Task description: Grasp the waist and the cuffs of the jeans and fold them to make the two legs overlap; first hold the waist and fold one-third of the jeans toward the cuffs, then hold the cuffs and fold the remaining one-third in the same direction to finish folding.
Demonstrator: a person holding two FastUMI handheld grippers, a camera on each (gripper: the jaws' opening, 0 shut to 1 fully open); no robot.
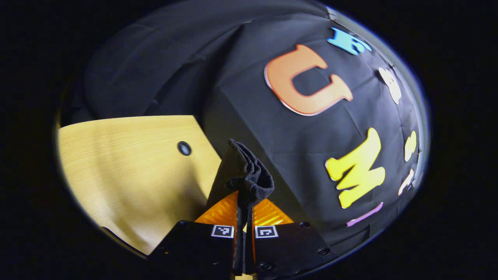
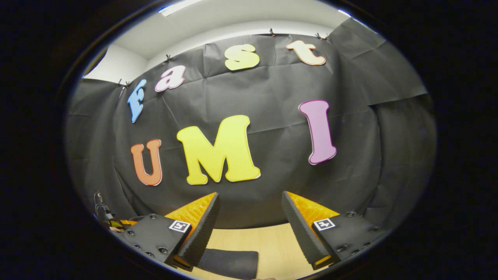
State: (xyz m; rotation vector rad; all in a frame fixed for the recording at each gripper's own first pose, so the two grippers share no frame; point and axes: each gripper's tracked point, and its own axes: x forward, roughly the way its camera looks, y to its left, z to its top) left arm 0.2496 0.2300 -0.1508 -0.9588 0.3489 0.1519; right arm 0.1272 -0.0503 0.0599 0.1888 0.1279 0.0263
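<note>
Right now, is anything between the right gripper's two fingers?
No. In the right gripper view, the right gripper stands open; bare table and dark jeans lie beyond.

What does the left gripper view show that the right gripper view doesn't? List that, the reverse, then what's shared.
Left gripper view: the left gripper shut on a bunched fold of the dark jeans, and a round hole in the table. Right gripper view: the right gripper open, nothing between its fingers, dark fabric lying flat, white ceiling. Shared: wooden table, black cloth wall.
</note>
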